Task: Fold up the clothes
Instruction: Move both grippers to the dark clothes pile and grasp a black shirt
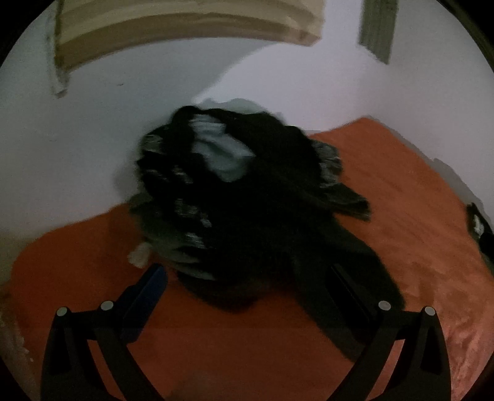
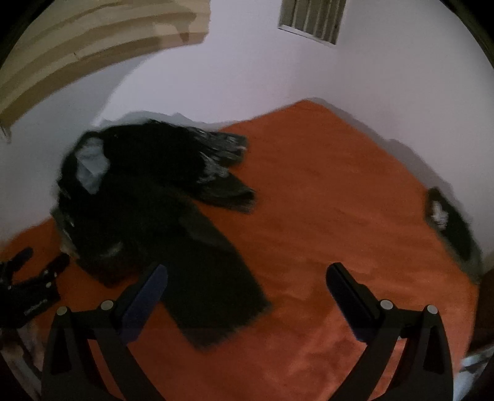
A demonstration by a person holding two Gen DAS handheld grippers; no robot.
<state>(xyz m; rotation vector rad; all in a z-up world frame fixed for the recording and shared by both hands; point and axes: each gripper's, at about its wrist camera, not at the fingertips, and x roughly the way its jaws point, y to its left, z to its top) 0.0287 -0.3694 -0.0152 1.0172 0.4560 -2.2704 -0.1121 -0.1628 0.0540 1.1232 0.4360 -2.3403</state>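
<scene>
Lying heaped on the orange bed cover (image 2: 324, 191), the pile of dark clothes (image 1: 240, 197) sat toward the far-left part of the bed, pushed up against the white wall (image 1: 92, 129). A pale grey garment (image 1: 222, 151) showed through near the top of the heap, and grey-patterned fabric stuck out at its edges. One long dark piece, a trouser leg (image 2: 213, 271) by the look of it, trailed out of the heap across the cover toward the near side.

The left gripper (image 1: 247, 277) hung just in front of the pile with its jaws spread wide and nothing between them; its right finger overlapped the trailing dark cloth in the left wrist view, though I could not tell whether it touched. The right gripper (image 2: 247, 274) was likewise wide open and empty, its left finger above the trouser leg and its right finger over bare orange cover.

Another small dark item with a white patch (image 2: 447, 216) lay well apart at the right edge of the bed, near the wall. From the right wrist view the left gripper also appeared low on the left. A wooden shelf (image 2: 92, 40) hung on the wall above, and a slatted vent (image 2: 311, 18) sat higher to the right. Both views were dim and a little blurred.
</scene>
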